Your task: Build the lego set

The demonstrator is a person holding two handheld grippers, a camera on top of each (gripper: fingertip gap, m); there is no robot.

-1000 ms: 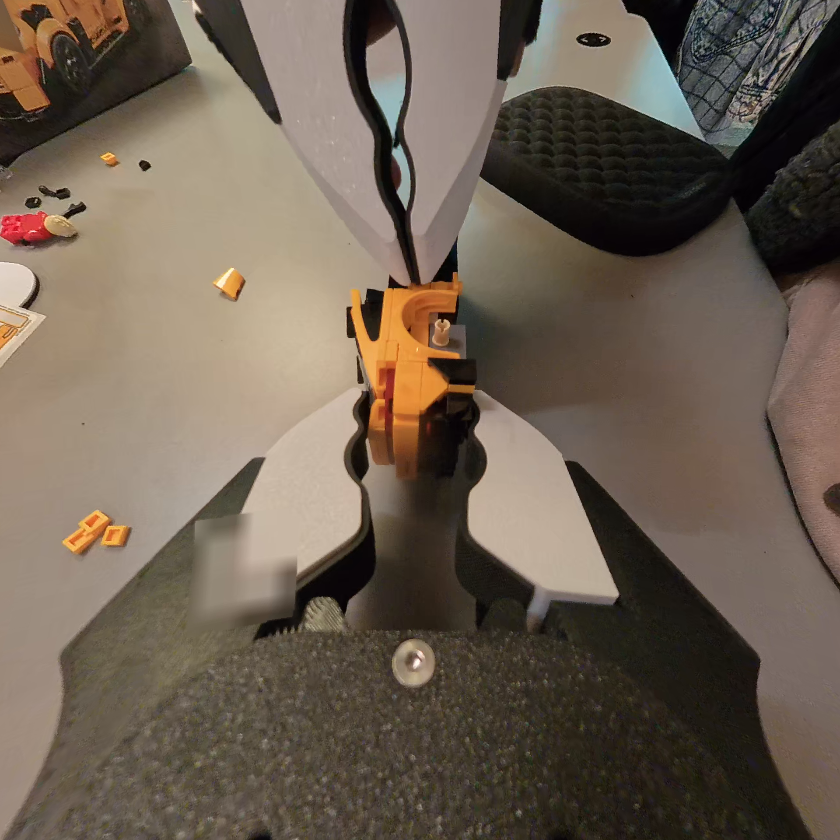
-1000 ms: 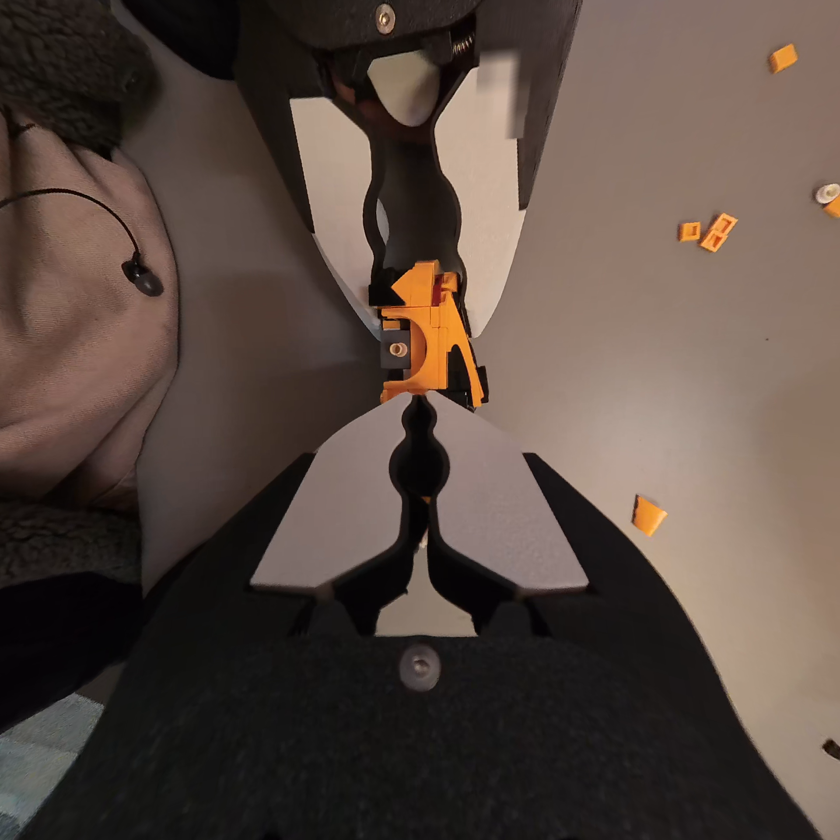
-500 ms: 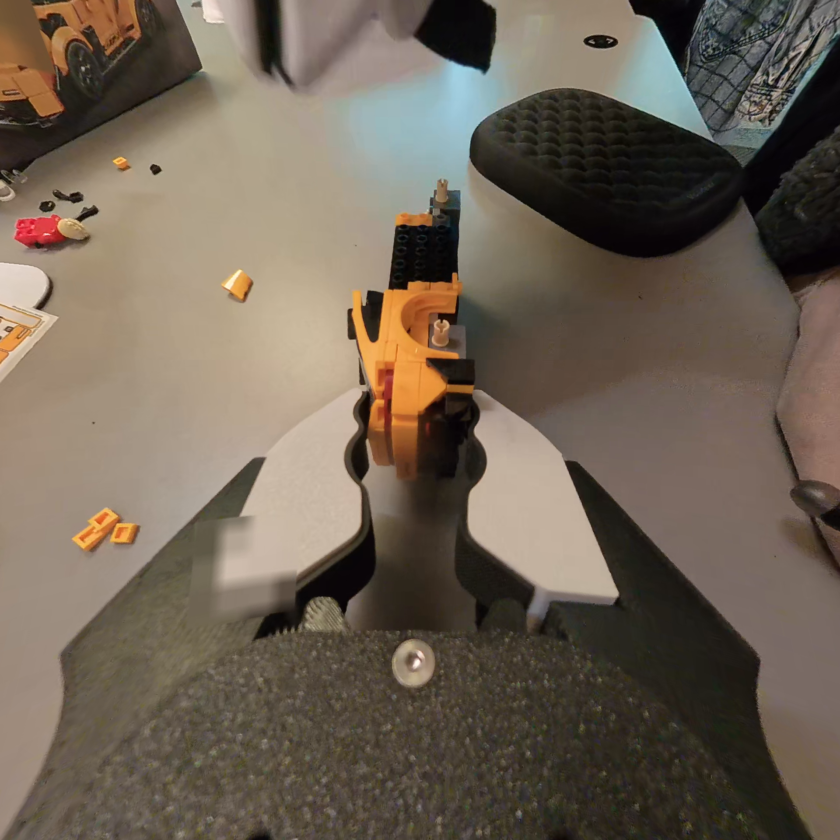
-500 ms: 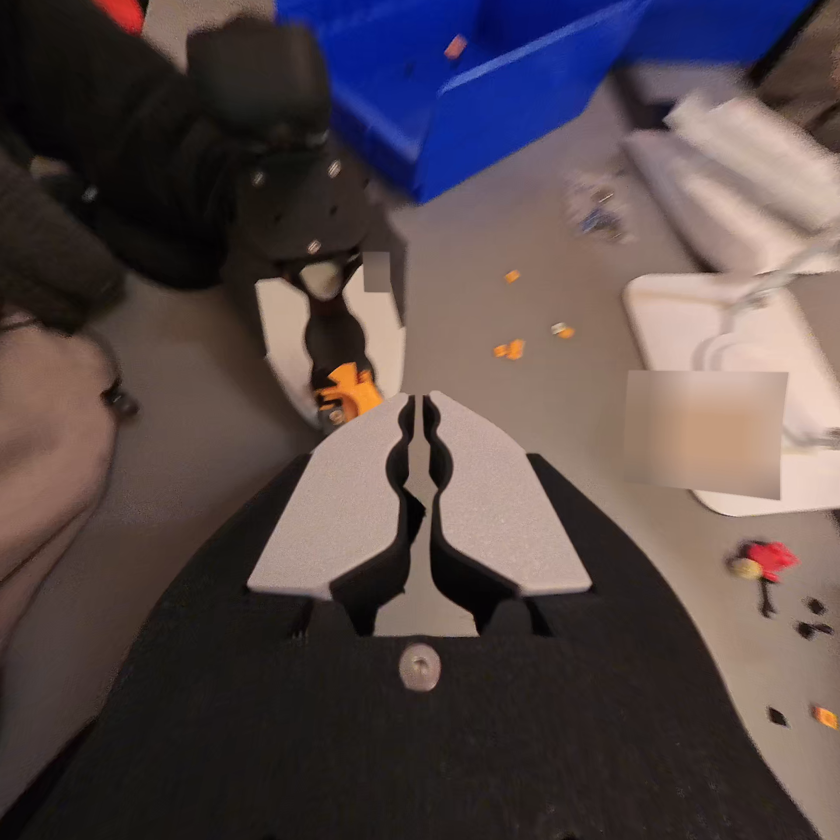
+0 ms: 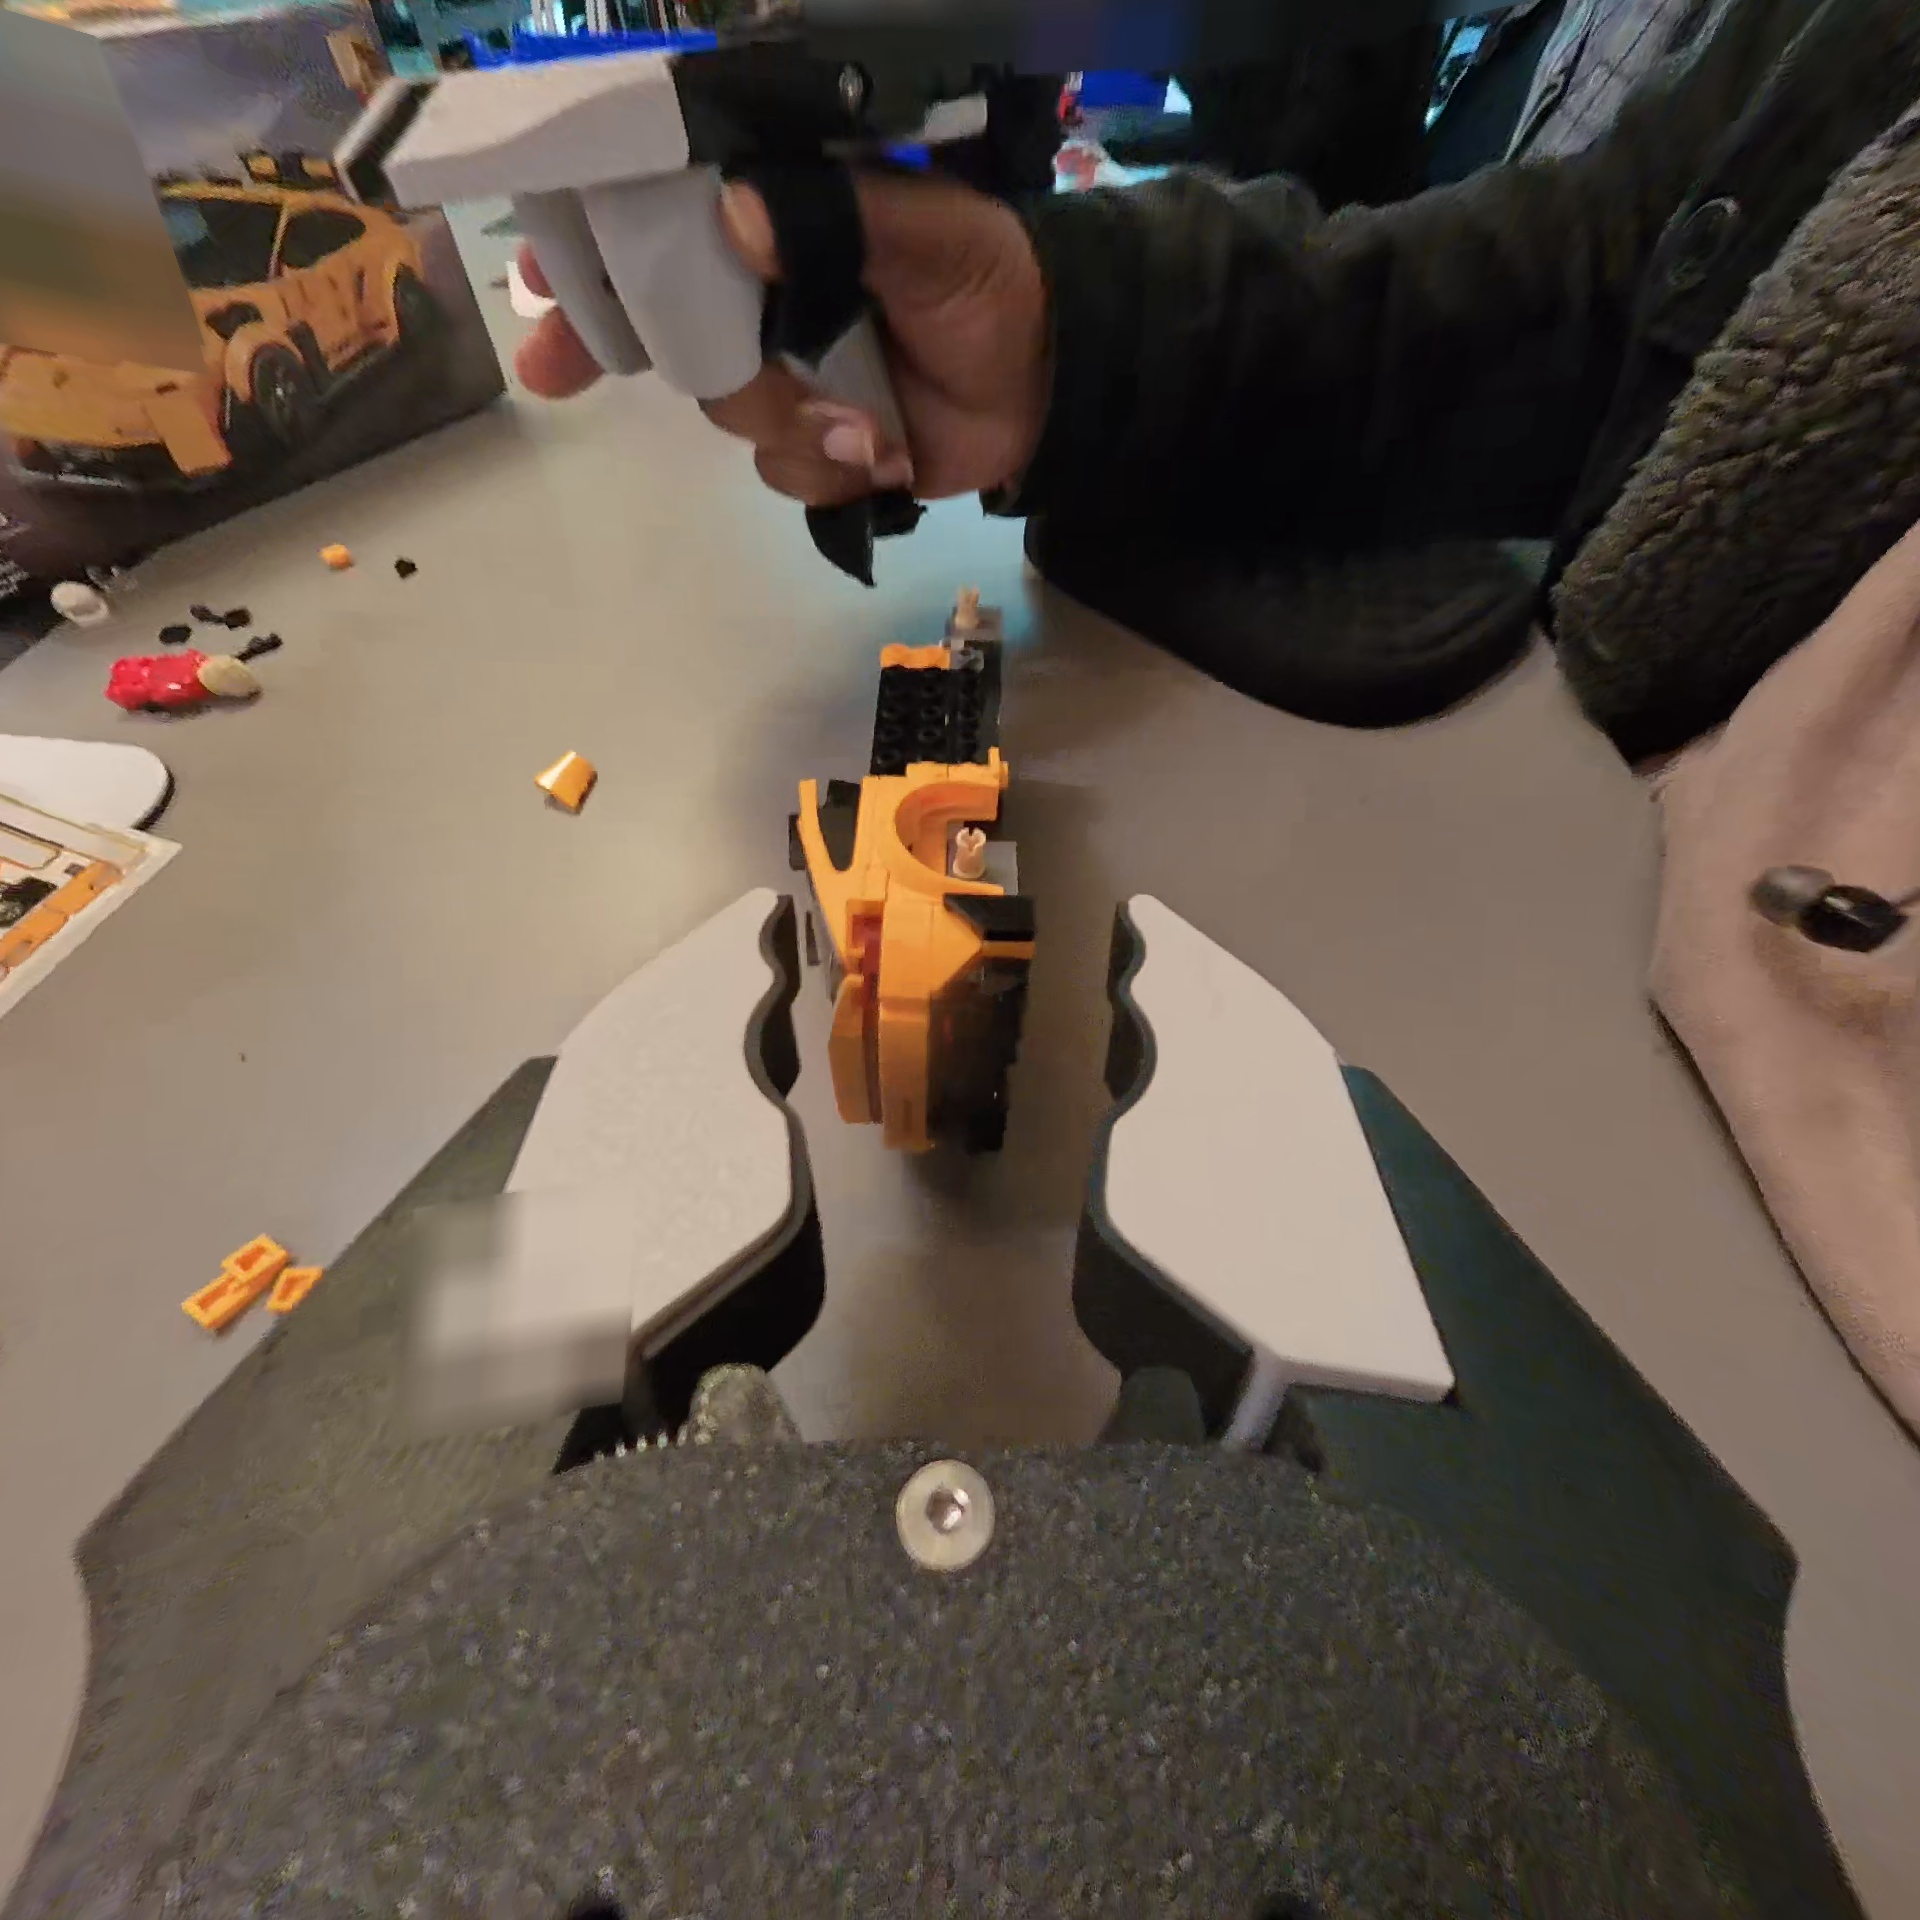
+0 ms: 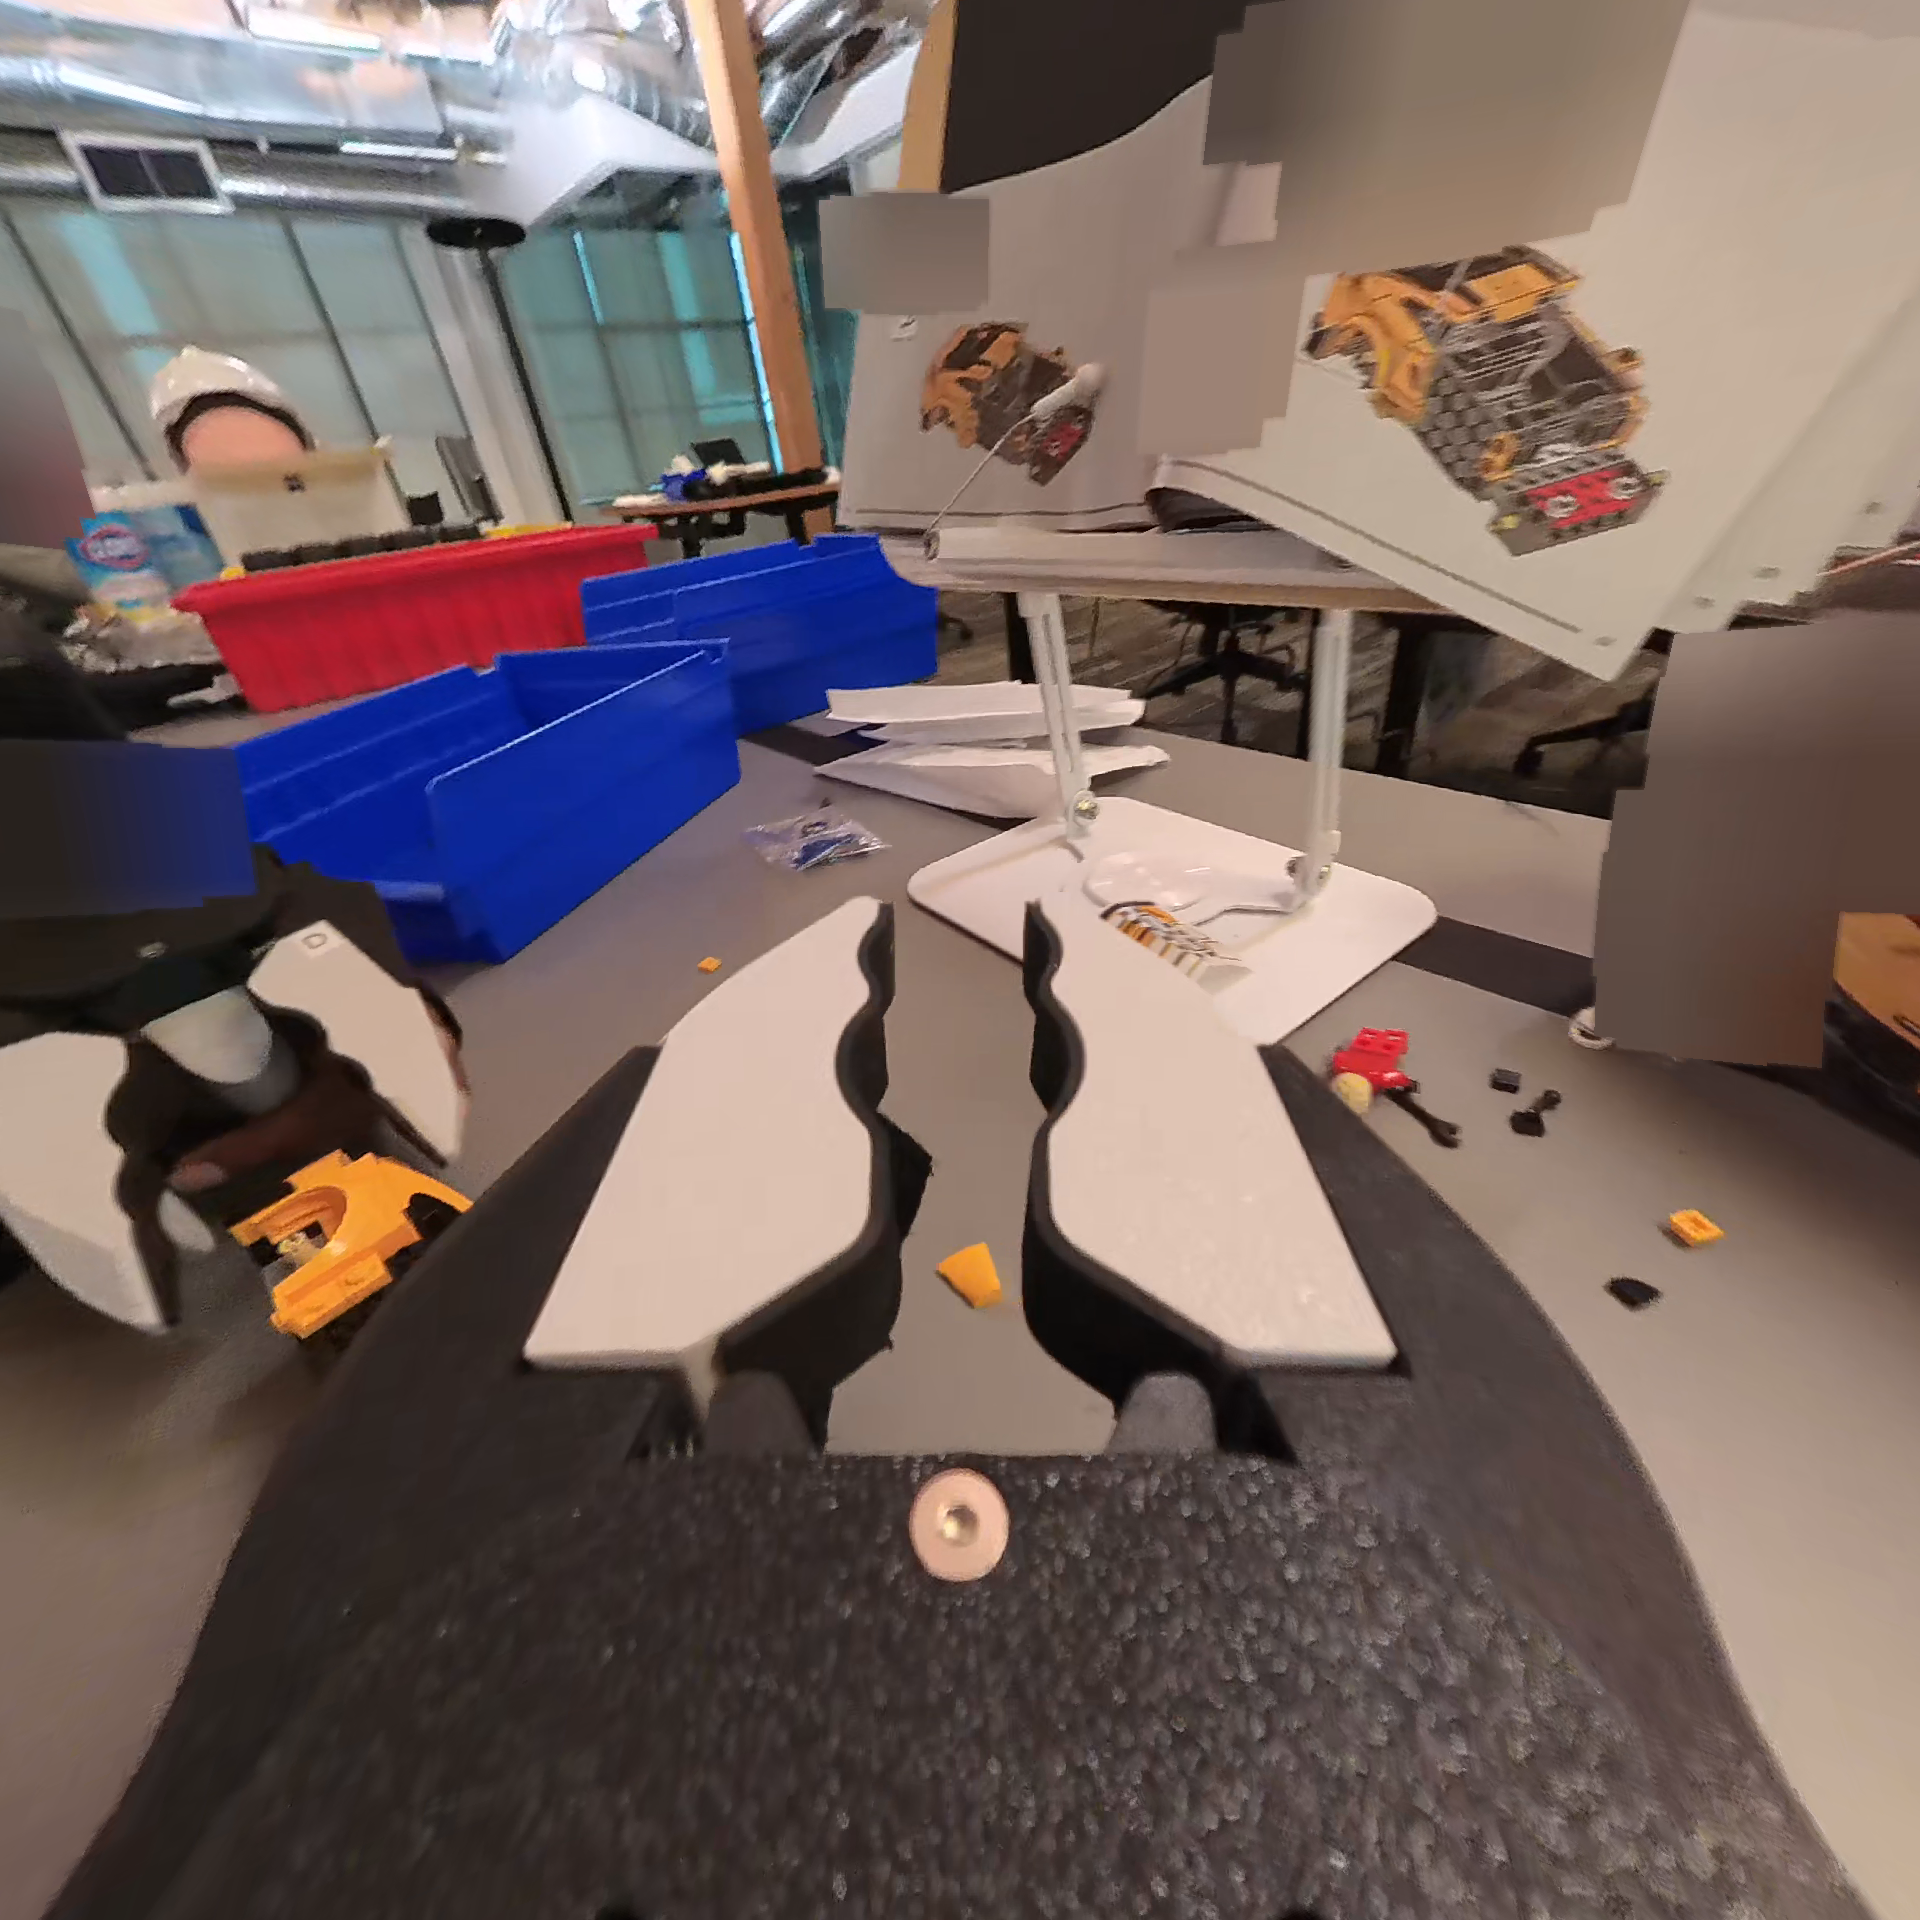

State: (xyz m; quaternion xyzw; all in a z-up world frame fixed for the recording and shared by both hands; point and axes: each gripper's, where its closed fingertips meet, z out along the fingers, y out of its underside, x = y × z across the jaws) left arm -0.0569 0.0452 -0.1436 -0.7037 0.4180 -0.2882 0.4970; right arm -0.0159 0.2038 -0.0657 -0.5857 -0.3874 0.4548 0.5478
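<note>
Letting go: the left tongs (image 5: 954, 914) now stand spread, a clear gap on each side of the orange-and-black toy-brick car chassis (image 5: 920, 966); a second ago their pads were clamped on it.
Right tongs: the right tongs (image 6: 956, 925) were shut with their tips at the far end of the chassis a second ago; now they are lifted well clear, parted a little and bare, pointing at the white book-stand base (image 6: 1340, 914).
Meaning: with no goal named, the change reads only as both tongs released, so the chassis rests on the grey surface (image 5: 1299, 831) by its own weight.
Chassis to left tongs: it lies lengthwise between the two fingers, its near end inside the gap and closer to the left finger (image 5: 665, 1091), running away toward 12 o'clock past the tips, tan pegs upright.
Chassis to right tongs: in the right wrist view it sits at about 8 o'clock of them, low at the left, just in front of the left tongs.
Nearest to right tongs: a small orange wedge-shaped brick (image 6: 971, 1273) shows on the surface through their gap, untouched.
Around: loose small orange tiles (image 5: 249, 1280) at 9 o'clock of the left tongs; a red brick lump (image 5: 166, 681) at 10 o'clock; the printed car box (image 5: 239, 312) at 11 o'clock; blue plastic bins (image 6: 540, 790) beyond.
</note>
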